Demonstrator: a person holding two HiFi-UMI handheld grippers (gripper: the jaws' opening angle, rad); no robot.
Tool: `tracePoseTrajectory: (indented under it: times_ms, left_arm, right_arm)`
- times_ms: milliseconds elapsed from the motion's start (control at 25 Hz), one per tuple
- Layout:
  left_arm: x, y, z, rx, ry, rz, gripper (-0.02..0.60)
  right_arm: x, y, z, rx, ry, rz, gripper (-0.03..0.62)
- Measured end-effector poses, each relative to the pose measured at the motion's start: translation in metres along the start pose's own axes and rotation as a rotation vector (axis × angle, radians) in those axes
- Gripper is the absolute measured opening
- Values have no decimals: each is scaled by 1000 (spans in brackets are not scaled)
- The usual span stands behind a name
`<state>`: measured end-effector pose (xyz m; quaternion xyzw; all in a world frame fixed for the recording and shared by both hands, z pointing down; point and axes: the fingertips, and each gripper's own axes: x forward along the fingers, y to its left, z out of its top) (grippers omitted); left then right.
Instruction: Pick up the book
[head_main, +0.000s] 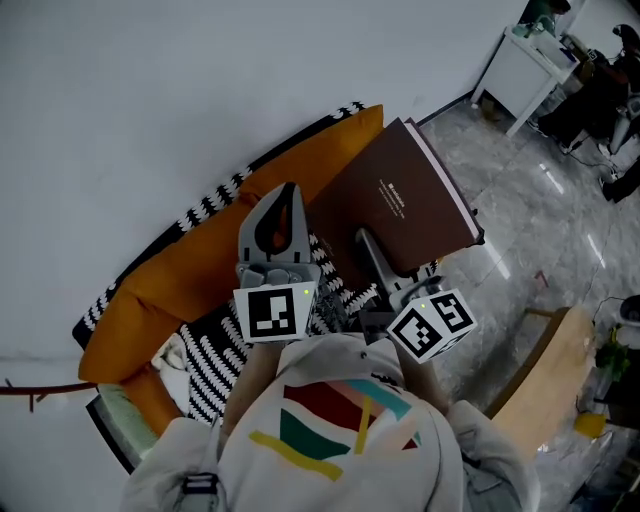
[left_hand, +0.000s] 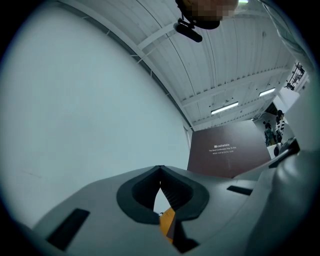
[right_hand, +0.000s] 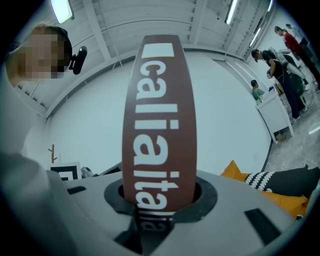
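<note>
Book (right_hand: 159, 125), brown with white lettering, is clamped in the right gripper (right_hand: 160, 200), whose jaws pinch it across its thickness at the lower end of the spine. In the right gripper view the spine faces the camera and its long axis rises straight up from the jaws. From the head view the right gripper (head_main: 365, 240) reaches in over the near edge of the book (head_main: 400, 200). The cover is tilted up toward the camera, pale page edges show along its right side, and its far corner points up and right toward the line where wall meets floor. The left gripper (head_main: 285, 190) sits just to the left, apart from the book, its jaws closed tip to tip on nothing (left_hand: 160, 172). Its own view shows the brown cover (left_hand: 230, 150) off to the right. Under both lies an orange cushion (head_main: 200, 260) with black-and-white striped fabric (head_main: 215, 360), running diagonally along a bare white wall (head_main: 150, 120). To the right the grey marbled floor (head_main: 540, 220) lies open. A pale wooden piece (head_main: 550, 370) is at the lower right and a white table (head_main: 520, 65) stands far off by the wall.
</note>
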<state>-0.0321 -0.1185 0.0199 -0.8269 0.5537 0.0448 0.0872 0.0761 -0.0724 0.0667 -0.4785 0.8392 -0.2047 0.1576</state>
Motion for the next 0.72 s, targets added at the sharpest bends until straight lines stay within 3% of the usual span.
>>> tracePoseTrajectory:
  times_ms: [200, 440, 720]
  left_arm:
    - [-7, -7, 8, 34, -6, 7, -6]
    - [-5, 12, 7, 22, -1, 33, -6]
    - [-17, -12, 5, 15, 19, 14, -6]
  right_arm:
    - [-11, 0, 2, 19, -13, 4, 153]
    - [-1, 5, -1, 18, -2, 10, 153]
    - [-26, 7, 1, 23, -4, 20, 152]
